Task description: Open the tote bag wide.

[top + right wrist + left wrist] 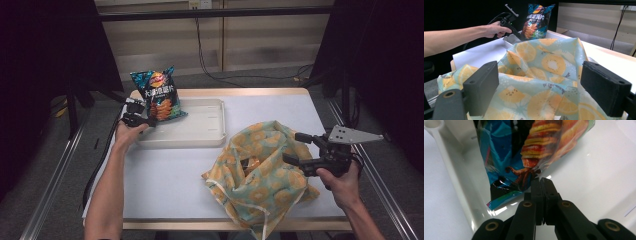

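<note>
Left hand standing a chip bag in the tray

The left gripper (pixel 148 119), fingers closed, is pinching the lower corner of the chip bag (pixel 159 94), which is rising upright at the white tray's (pixel 200 131) far-left end. The right gripper (pixel 296 148), fingers spread, is hovering at the fruit-print bag (pixel 260 175) on the near-right worktop (pixel 170 180), gripping nothing.

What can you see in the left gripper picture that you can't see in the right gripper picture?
The left gripper view alone shows, close up, the left gripper with its jaws pinched together on the bottom edge of the chip bag, which stands in the white tray. The right gripper view alone shows the fruit-print cloth bag between the right gripper's wide-open jaws, plus the person's forearm. Both show the chip bag and the tray.
</note>
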